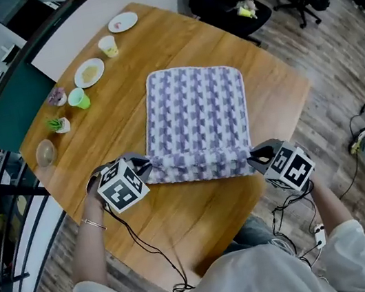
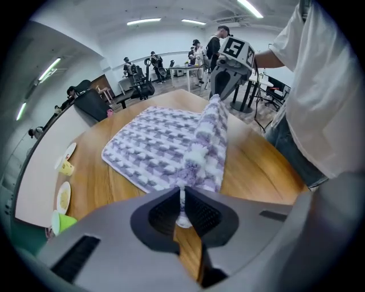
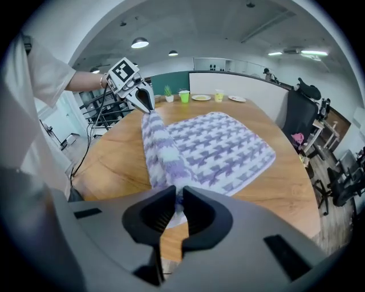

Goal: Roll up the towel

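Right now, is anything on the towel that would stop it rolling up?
Nothing visible. The towel is bare on top; the cups and plates stand apart from it on the table.

White short-sleeved T-shirt (image 1: 262, 278); thin metal bracelet (image 1: 93, 224). Grey left gripper (image 1: 146, 163) and right gripper (image 1: 252, 157), with black-and-white marker cubes (image 1: 123, 185) and black cables (image 1: 144, 246).

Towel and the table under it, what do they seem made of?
The purple-and-white houndstooth towel looks like soft, fluffy fabric: its lifted edge drapes and looks fuzzy. The brown table looks like wood or veneer: visible grain, smooth sheen.
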`<state>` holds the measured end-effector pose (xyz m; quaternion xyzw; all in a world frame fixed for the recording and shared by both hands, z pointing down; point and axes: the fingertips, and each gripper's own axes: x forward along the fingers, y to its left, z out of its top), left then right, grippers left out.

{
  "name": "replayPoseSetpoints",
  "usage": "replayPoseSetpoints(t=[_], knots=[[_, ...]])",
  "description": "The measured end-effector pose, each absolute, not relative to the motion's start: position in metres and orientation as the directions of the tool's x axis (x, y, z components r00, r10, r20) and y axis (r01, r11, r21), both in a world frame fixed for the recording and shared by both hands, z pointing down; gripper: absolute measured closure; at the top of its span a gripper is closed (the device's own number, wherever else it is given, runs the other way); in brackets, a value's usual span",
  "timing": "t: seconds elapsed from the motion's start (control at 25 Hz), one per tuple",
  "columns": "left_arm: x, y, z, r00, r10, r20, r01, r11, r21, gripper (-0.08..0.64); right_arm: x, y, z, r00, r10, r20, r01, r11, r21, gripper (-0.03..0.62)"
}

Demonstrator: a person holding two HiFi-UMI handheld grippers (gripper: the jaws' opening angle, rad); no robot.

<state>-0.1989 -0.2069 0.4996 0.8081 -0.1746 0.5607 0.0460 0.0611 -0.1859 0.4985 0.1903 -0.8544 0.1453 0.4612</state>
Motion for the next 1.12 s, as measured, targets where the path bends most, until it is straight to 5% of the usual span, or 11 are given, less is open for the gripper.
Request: replayPoseSetpoints(t=[0.4, 0.68, 0.96, 1.12], knots=[[-0.195, -0.264, 0.546, 0.248, -0.273, 0.929, -0.345, -0.921, -0.178, 0.518, 0.066, -0.236, 0.541, -0.464, -0.185, 0.866, -0.483, 0.873, -0.072, 0.53], [-0.203, -0.273, 0.531, 0.346, -0.332, 0.878, -0.434, -0.886, -0.164, 0.448, 0.077, -0.249, 0.532, -0.484, -0.251, 0.838, -0.553, 0.83, -0.071, 0.454], [-0.218, -0.258, 0.487, 0.395, -0.405, 0.825, -0.463, -0.863, -0.202, 0.414, 0.084, -0.222, 0.497, -0.487, -0.303, 0.819, -0.563, 0.826, -0.029, 0.442], [-0.211, -0.216, 0.498, 0.358, -0.339, 0.87, -0.32, -0.92, -0.227, 0.43, 0.068, -0.184, 0.507, -0.469, -0.255, 0.846, -0.475, 0.88, 0.002, 0.442]])
